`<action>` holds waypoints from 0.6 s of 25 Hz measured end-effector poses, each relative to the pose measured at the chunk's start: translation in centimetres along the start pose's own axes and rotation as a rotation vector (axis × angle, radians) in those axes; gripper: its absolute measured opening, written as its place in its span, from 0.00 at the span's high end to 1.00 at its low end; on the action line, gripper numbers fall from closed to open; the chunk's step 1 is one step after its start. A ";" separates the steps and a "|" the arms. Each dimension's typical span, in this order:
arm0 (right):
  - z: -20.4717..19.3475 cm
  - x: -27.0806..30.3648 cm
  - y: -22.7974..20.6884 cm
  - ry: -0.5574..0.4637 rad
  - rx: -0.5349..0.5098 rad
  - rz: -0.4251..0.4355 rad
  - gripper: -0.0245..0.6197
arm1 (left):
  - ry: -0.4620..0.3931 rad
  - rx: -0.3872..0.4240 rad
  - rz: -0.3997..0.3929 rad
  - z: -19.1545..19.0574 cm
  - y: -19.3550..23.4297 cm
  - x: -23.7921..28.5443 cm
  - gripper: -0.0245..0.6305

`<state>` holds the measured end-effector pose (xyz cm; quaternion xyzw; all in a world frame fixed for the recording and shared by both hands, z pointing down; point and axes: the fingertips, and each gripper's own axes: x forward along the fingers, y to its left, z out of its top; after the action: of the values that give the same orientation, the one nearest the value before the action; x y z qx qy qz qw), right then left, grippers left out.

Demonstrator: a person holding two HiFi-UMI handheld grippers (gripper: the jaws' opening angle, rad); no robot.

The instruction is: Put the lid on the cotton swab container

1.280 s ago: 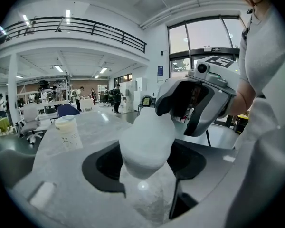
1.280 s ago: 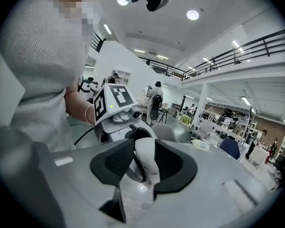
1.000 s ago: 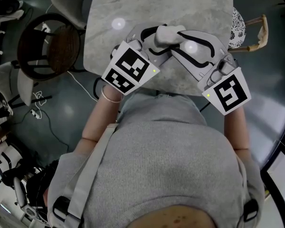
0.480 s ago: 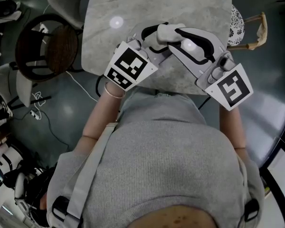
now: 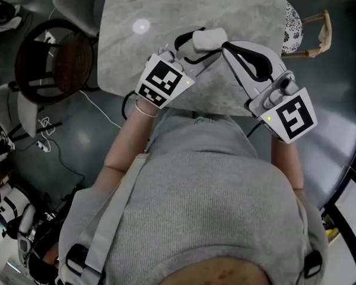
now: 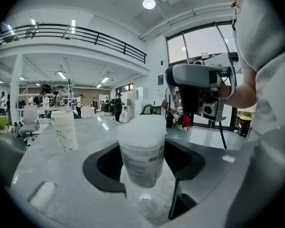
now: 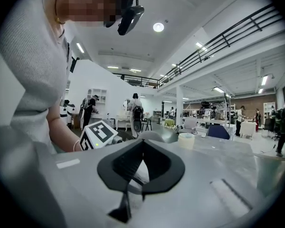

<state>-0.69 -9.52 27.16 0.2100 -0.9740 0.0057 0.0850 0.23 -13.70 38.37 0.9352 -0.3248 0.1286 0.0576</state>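
One cotton swab container (image 6: 142,151) clamped between left fingers (image 6: 61,175), right fingers (image 7: 204,175) just closed together, empty

Steep overhead plus two low close-ups

grey marble table (image 5: 166,16) before the person; dark round chair (image 5: 62,58) left of it | lidded clear plastic swab container (image 6: 142,151) between left gripper (image 5: 204,40) jaws; right gripper (image 5: 225,45) to its right | pale cylindrical bottle (image 6: 65,129) on the table, behind-left
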 end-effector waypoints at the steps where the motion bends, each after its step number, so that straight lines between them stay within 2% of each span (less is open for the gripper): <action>1: -0.1 -0.1 -0.1 0.000 0.005 -0.009 0.96 | 0.000 -0.003 0.001 -0.5 0.1 0.1 0.57; 15: -1.3 -2.5 -1.5 0.040 0.048 -0.104 0.96 | 0.078 0.020 -0.021 -6.2 0.2 3.0 0.57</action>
<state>2.38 -9.80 28.03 0.2623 -0.9594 0.0290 0.0995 1.09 -14.43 45.15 0.9333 -0.3113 0.1676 0.0622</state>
